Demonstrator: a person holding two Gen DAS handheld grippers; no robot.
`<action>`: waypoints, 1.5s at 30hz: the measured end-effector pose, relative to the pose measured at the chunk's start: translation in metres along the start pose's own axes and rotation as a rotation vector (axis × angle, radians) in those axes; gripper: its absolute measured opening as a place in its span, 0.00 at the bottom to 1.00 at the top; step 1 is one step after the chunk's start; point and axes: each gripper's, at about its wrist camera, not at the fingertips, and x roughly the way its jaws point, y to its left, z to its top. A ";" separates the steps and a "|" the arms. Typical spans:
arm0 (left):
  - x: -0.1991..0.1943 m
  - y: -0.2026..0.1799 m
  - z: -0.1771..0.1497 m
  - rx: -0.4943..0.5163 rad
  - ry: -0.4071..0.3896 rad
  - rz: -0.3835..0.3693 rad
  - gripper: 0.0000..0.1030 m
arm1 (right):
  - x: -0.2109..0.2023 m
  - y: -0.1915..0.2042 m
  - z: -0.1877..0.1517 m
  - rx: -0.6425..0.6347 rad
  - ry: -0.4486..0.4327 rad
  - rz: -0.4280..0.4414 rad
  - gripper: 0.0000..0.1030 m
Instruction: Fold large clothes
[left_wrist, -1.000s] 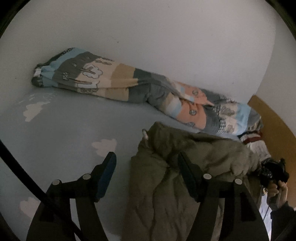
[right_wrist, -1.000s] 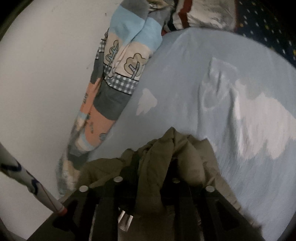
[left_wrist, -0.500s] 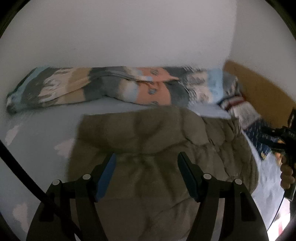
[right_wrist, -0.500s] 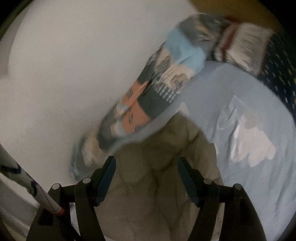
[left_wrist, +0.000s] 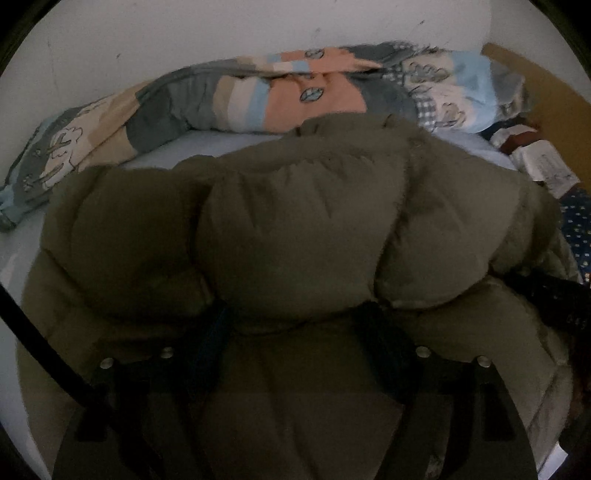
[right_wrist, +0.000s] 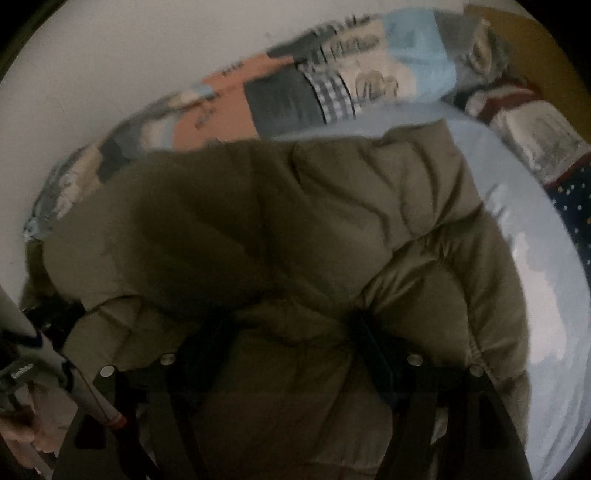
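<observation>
Probably a home bedroom: a bed in a pale blue sheet (left_wrist: 221, 142), a rolled patchwork quilt (left_wrist: 258, 99) against the wall.

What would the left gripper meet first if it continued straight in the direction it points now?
Most likely the olive puffer jacket. The left gripper has its fingers spread, and the jacket's padded bulk fills the view directly ahead and seems already between them. The patterned quilt lies farther behind, by the wall.

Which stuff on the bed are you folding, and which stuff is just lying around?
For the folding:
- puffy green jacket
- left gripper
- right gripper

Just lying about:
- patchwork quilt bunched along the wall
- white and red cloth
- dark dotted cloth
</observation>
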 end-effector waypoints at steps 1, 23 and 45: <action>0.002 -0.002 0.000 0.001 0.012 0.008 0.73 | 0.007 -0.002 0.004 0.001 0.010 -0.005 0.73; -0.150 0.055 -0.125 -0.286 -0.147 0.116 0.72 | -0.137 0.041 -0.110 0.142 -0.120 0.073 0.43; -0.128 0.048 -0.100 -0.310 -0.072 0.158 0.75 | -0.083 0.025 -0.087 0.145 0.053 0.019 0.45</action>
